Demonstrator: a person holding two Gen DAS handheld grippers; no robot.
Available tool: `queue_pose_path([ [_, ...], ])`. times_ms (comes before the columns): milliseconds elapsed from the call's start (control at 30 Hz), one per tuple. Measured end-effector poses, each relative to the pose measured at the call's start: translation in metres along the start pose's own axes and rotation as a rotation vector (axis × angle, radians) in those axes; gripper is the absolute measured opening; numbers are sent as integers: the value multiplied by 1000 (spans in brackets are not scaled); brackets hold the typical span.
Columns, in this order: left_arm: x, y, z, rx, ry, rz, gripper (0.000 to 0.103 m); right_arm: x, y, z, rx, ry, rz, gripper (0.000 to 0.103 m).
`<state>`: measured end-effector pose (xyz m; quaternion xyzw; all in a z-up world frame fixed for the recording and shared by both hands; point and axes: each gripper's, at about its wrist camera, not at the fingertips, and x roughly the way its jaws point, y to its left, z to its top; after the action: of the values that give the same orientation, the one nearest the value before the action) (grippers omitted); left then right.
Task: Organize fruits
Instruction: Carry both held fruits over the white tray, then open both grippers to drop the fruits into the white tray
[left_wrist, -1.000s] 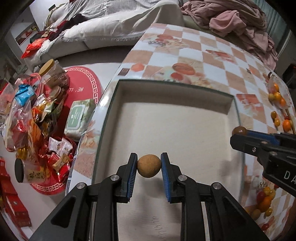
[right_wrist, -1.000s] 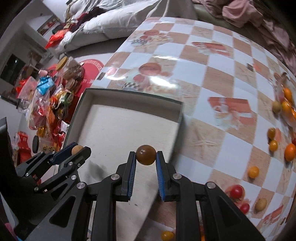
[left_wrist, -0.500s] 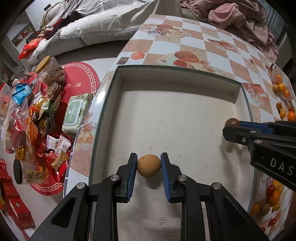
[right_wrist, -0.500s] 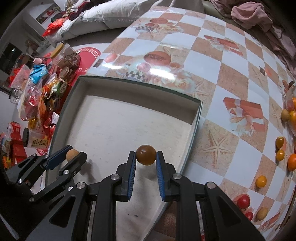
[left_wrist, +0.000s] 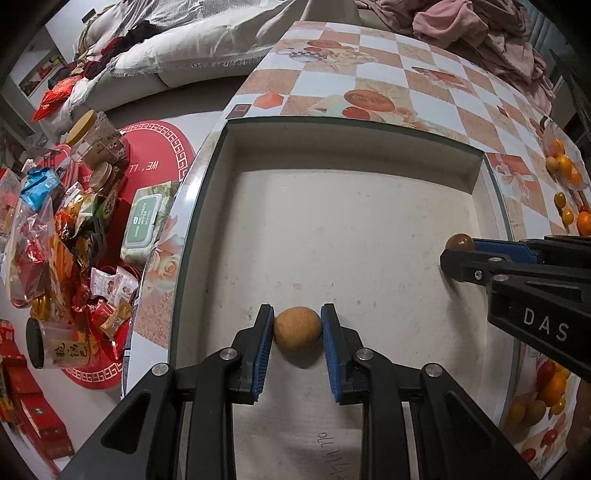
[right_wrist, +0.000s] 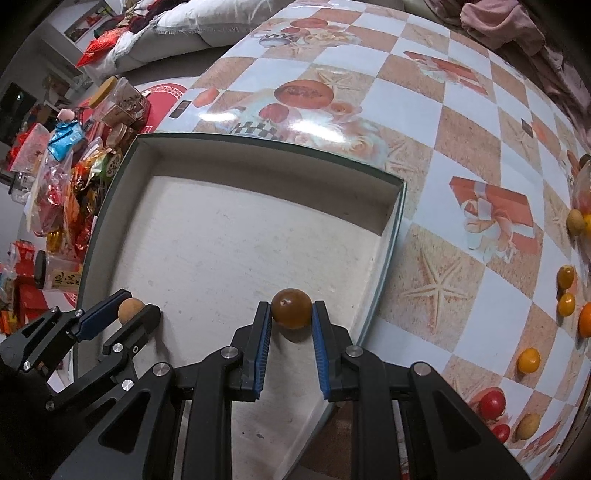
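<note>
My left gripper (left_wrist: 297, 332) is shut on a tan round fruit (left_wrist: 297, 331) low over the near left floor of a shallow white box (left_wrist: 354, 236). My right gripper (right_wrist: 291, 314) is shut on a brown glossy fruit (right_wrist: 291, 308) over the box's near right side (right_wrist: 236, 236). Each gripper shows in the other's view: the right one at the right edge (left_wrist: 452, 249), the left one at lower left (right_wrist: 135, 314). Loose orange, yellow and red fruits (right_wrist: 528, 360) lie on the checkered table (right_wrist: 443, 122) to the right.
A clear bag of fruit (left_wrist: 563, 162) sits at the table's right edge. Snack packets and jars (left_wrist: 66, 229) cover the floor to the left, on a red mat (left_wrist: 155, 155). A sofa with clothes (left_wrist: 480, 33) stands behind the table.
Both grippers have moved forward and down over the box, still holding their fruits. The right gripper, earlier over the box's right rim, is now over its floor.
</note>
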<state>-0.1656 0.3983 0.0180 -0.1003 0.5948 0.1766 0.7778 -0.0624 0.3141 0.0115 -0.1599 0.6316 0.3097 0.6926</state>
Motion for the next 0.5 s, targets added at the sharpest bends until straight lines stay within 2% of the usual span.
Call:
queue_pose_path([
  [33, 0, 0, 0, 3, 1, 5, 31, 0, 0, 0, -1, 1, 0, 25],
  [67, 0, 0, 0, 4, 2, 16, 53, 0, 1, 1, -2, 3, 1, 25],
  [133, -4, 2, -1, -6, -26, 26, 74, 0, 1, 1, 0, 7, 9, 26],
  [167, -8, 2, -1, -7, -49, 24, 74, -1, 2, 1, 0, 4, 14, 28],
  [267, -10, 2, -2, 4, -38, 15, 74, -12, 2, 1, 4, -26, 43, 48],
  [333, -12, 4, -1, 0, -36, 0, 74, -25, 1, -1, 6, -61, 56, 75],
  [500, -30, 11, -2, -25, -85, -29, 74, -64, -8, -13, 5, -201, 104, 79],
])
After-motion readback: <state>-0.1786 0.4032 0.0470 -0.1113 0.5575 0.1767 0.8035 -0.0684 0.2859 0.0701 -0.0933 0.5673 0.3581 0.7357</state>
